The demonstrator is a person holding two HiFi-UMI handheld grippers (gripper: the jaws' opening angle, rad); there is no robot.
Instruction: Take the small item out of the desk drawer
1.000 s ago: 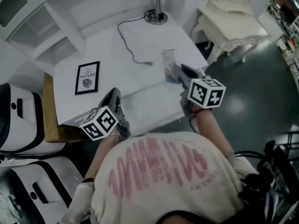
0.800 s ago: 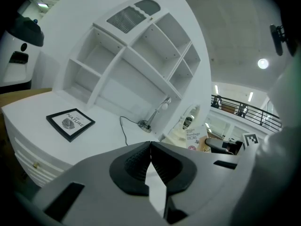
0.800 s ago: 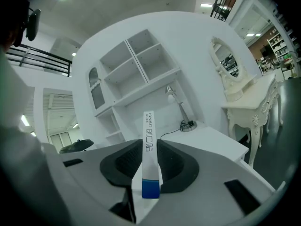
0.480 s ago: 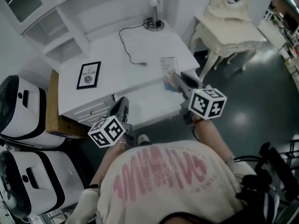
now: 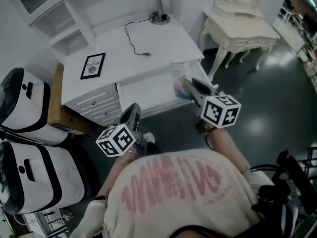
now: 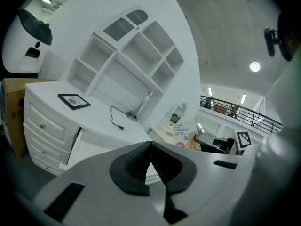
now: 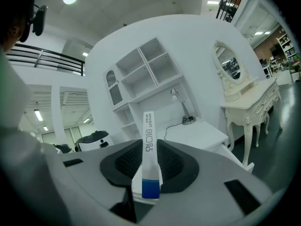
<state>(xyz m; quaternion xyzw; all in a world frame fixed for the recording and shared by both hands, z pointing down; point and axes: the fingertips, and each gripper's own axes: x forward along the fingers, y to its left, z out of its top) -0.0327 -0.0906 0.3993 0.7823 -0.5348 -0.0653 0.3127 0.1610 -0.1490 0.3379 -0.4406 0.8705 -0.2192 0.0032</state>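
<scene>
A white desk (image 5: 148,38) stands ahead with its middle drawer (image 5: 148,90) pulled open. My right gripper (image 5: 188,85) is shut on a small white and blue bandage box (image 5: 179,79), which it holds upright over the drawer's right end. In the right gripper view the box (image 7: 148,154) stands edge-on between the pads of that gripper (image 7: 149,149). My left gripper (image 5: 132,114) hangs in front of the drawer's left corner, shut and empty. The left gripper view shows its jaws (image 6: 150,147) closed together, with the box (image 6: 181,134) off to the right.
On the desk top lie a framed picture (image 5: 92,66), a black power cable (image 5: 136,38) and a lamp (image 5: 159,4). A white shelf unit (image 5: 54,14) rises behind. An ornate dressing table (image 5: 242,31) stands right. White pod chairs (image 5: 29,108) and a cardboard box (image 5: 57,108) stand left.
The person has stepped back, so the desk and open drawer sit farther off. The left gripper has come away from the desk front. The right gripper still holds the box.
</scene>
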